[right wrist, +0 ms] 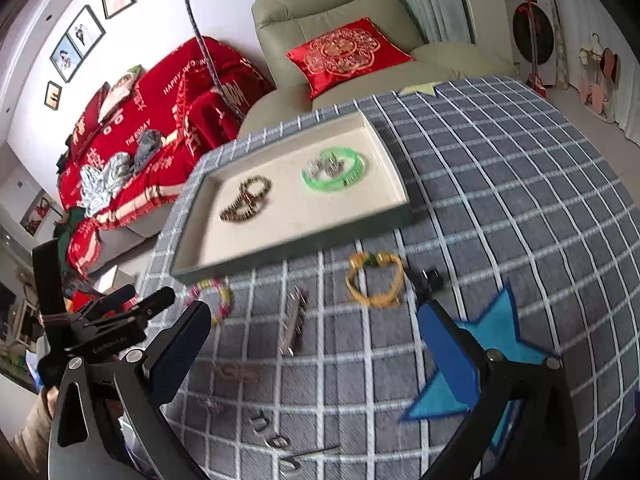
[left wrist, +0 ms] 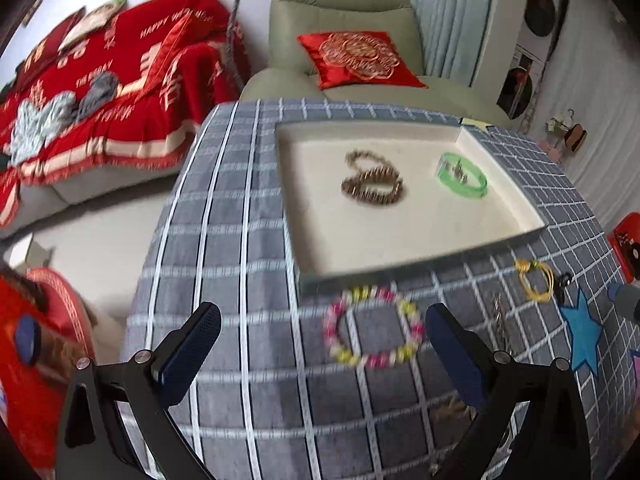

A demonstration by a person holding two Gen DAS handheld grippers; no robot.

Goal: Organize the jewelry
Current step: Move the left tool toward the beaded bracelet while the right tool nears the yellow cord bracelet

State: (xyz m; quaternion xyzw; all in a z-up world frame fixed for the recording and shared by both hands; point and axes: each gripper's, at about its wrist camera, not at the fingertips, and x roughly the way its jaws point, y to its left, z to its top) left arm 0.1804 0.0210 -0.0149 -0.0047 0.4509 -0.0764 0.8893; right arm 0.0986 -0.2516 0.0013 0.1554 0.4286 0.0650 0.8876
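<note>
- The silver hair clip (right wrist: pixel 294 322) was laid on the checked grey tablecloth (right wrist: pixel 500 184), its long axis running near to far, in front of the tray (right wrist: pixel 394 168).
- The pink-and-yellow bead bracelet (left wrist: pixel 374 326) was seen between the spread fingers of the left gripper (left wrist: pixel 320 344).
- The right gripper (right wrist: pixel 316 344) was held apart, empty.
- A green armchair (right wrist: pixel 320 4) was seen beyond.

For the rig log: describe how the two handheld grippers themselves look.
The left gripper and the right gripper look alike: black angular linkage arms joined by round silver pivot screws, each ending in two flat, dark-blue rectangular finger pads with a fine texture. In the right wrist view the left unit's black body bears small white lettering, too blurred to read. No cables or sleeves are visible.
</note>
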